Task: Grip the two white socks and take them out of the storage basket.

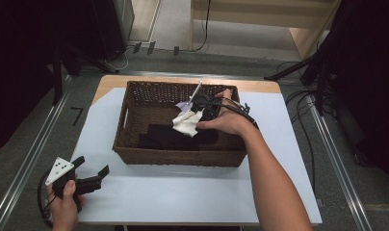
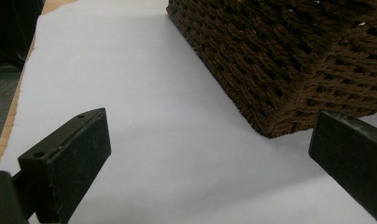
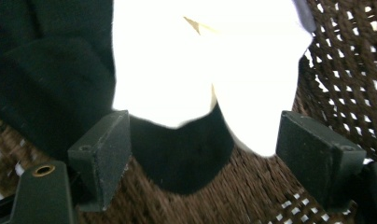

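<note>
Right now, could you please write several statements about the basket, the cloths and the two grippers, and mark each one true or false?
1. The right gripper is inside the wicker basket. True.
2. Its jaws are clamped shut on the white cloth. False: they stand open, with the cloth hanging between and beyond them.
3. A dark cloth lies in the basket. True.
4. The left gripper is also inside the basket. False: it is outside, near the table's front left, jaws open.
5. The basket stands on bare wood. False: it stands on a white sheet.
</note>
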